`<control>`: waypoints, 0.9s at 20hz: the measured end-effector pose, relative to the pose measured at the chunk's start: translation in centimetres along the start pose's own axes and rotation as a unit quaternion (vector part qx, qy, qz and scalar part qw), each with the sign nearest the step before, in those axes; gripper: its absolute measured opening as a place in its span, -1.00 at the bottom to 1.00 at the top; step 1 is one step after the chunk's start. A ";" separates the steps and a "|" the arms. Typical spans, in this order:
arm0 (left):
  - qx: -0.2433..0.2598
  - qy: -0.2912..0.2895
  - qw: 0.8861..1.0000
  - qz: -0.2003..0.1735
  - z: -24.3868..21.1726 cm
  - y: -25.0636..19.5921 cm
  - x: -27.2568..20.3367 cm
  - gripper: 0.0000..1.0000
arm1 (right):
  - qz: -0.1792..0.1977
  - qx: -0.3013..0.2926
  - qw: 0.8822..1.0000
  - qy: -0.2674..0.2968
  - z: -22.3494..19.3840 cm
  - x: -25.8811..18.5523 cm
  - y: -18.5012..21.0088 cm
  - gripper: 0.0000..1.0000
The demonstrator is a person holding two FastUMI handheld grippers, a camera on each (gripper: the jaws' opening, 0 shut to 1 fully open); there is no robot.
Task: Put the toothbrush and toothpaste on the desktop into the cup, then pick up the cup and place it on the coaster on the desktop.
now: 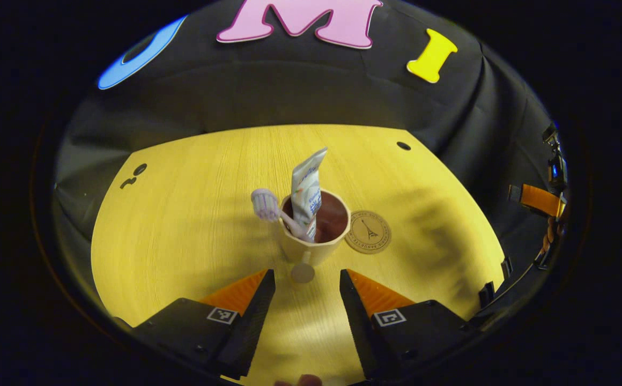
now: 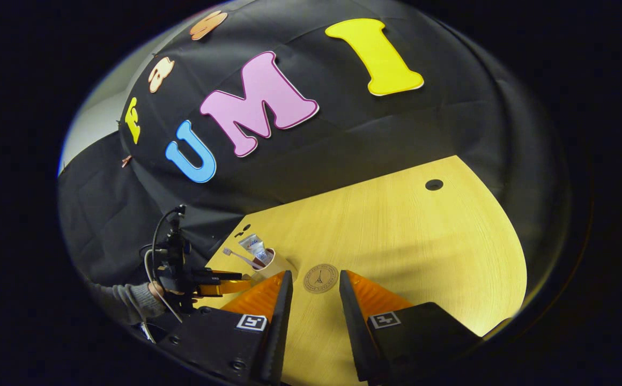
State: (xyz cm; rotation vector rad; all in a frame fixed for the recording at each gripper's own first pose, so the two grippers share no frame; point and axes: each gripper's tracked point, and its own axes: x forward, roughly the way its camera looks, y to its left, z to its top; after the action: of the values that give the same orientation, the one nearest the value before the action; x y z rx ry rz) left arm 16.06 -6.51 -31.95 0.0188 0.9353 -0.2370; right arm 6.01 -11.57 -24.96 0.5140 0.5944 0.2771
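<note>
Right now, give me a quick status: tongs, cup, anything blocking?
Left tongs open, lined up on the cup handle. Right tongs open, holding nothing. Toothbrush and toothpaste in cup; coaster bare beside it. Nothing blocking.

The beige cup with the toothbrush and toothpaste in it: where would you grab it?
Probably by the stubby handle of the beige cup, which points straight at the open left gripper; come from that near side, fingers either side of it.
</note>
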 end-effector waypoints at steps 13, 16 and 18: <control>0.067 0.135 0.989 0.015 -1.4 0.5 5.8 0.53 | -0.030 0.031 0.999 -0.007 -0.4 -1.6 -3.5 0.08; 0.069 0.147 0.987 0.015 -1.2 0.2 6.4 0.52 | -0.033 0.033 0.999 -0.005 -0.6 -1.7 -4.1 0.09; 0.066 0.162 0.984 0.017 -1.6 0.3 6.8 0.50 | -0.034 0.036 0.999 -0.006 -0.5 -1.7 -4.4 0.08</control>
State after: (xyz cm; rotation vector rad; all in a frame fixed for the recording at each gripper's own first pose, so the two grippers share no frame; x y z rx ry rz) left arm 18.75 -7.31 -38.33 0.2007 1.2412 -0.2677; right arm 4.81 -15.71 -26.87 0.5638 0.6111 0.1884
